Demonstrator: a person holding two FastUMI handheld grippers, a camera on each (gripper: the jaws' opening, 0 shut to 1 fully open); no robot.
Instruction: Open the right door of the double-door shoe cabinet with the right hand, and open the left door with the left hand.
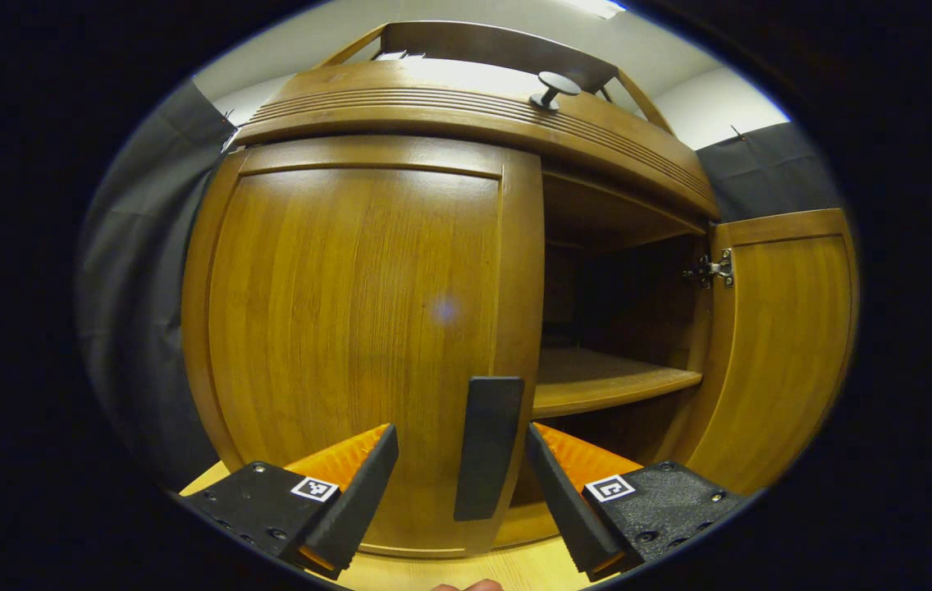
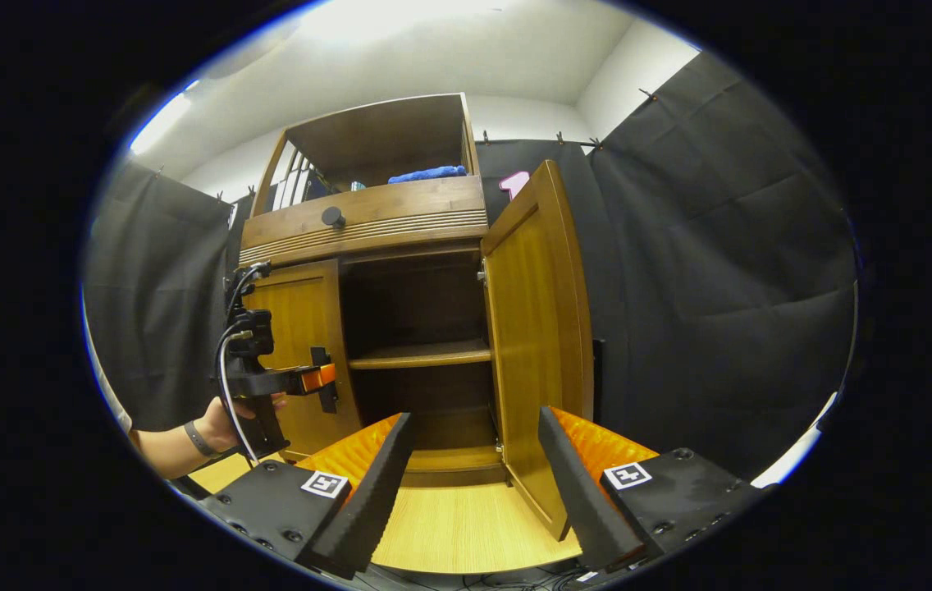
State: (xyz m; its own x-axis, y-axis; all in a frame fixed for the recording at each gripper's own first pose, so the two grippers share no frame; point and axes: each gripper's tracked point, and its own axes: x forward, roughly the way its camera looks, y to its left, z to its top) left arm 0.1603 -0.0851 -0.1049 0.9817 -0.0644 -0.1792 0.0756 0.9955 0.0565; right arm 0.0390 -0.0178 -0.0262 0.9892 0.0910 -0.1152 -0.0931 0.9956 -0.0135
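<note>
The right door already stands swung wide, edge-on toward the right gripper, whose jaws are parted with nothing between them, so by my reading the step in hand is the second one: opening the left door, which is shut flush against the cabinet front. The left gripper sits close to that door with its jaws spread on either side of the dark vertical handle at the door's inner edge; whether the fingers already touch the handle I cannot tell, but they are not pressed onto it. The next move probably calls for closing on the handle and pulling it out and to the left along the hinge arc. In the right gripper view a hand holds the left gripper up against that door. The shoe cabinet is warm brown wood, stands on a pale wooden desk, and shows a shelf inside the dark open half, with a round knob on the panel above
</note>
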